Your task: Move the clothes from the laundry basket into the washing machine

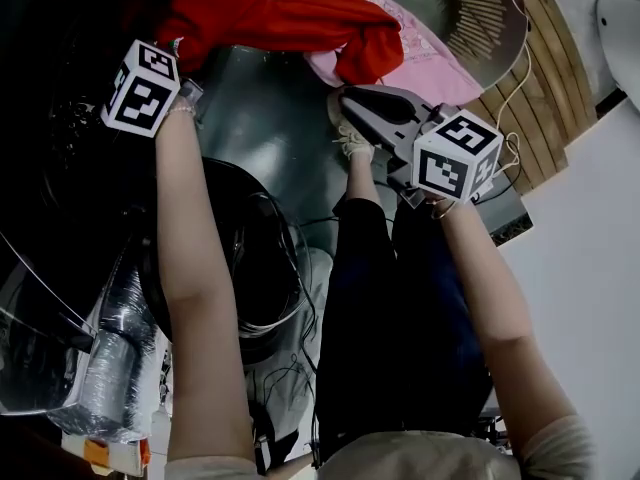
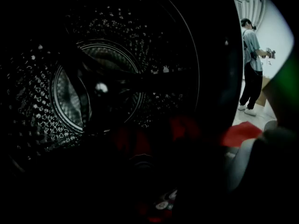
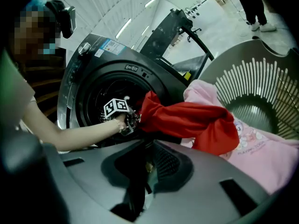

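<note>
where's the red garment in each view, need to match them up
Head view: red garment top centre.
Left gripper view: red garment lower right, dim.
Right gripper view: red garment centre.
Shared landmark: washer drum, left of it in every view.

The left arm reached straight toward twelve o'clock, its left gripper too dark to read. The right arm angled toward eleven o'clock, the right gripper pointing to ten o'clock, jaws drawn together.
</note>
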Demonstrator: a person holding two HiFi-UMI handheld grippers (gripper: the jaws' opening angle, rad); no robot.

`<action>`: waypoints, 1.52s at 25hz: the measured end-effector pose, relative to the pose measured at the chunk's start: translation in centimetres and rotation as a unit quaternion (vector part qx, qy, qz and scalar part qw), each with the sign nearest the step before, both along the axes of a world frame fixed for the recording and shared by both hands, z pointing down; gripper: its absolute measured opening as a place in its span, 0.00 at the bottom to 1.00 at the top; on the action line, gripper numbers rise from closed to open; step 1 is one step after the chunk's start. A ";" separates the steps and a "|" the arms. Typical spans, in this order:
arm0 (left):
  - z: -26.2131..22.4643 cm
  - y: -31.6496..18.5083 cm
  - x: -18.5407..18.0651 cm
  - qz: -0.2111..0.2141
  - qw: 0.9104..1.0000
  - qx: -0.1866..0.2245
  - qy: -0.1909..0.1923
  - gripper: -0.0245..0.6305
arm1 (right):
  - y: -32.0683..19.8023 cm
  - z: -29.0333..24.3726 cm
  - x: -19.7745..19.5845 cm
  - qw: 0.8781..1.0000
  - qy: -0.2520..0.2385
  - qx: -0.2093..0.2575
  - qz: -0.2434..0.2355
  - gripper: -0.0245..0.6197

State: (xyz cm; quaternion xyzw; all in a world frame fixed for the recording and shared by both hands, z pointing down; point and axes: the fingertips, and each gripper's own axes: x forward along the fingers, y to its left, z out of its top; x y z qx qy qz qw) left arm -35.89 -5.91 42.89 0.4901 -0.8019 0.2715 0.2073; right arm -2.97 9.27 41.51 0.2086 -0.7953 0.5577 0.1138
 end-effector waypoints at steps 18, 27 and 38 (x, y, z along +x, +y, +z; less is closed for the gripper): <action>7.0 9.1 20.8 0.092 0.963 -0.080 0.238 0.59 | 1.6 0.8 0.8 1.000 0.011 -0.012 -0.004 0.13; 9.3 6.4 21.7 0.150 0.965 -0.063 0.206 0.09 | 2.1 2.6 2.1 0.999 0.021 -0.042 0.008 0.10; 1.9 2.4 9.6 0.092 0.987 0.014 0.128 0.08 | -1.1 1.8 1.4 0.999 0.028 -0.021 0.021 0.09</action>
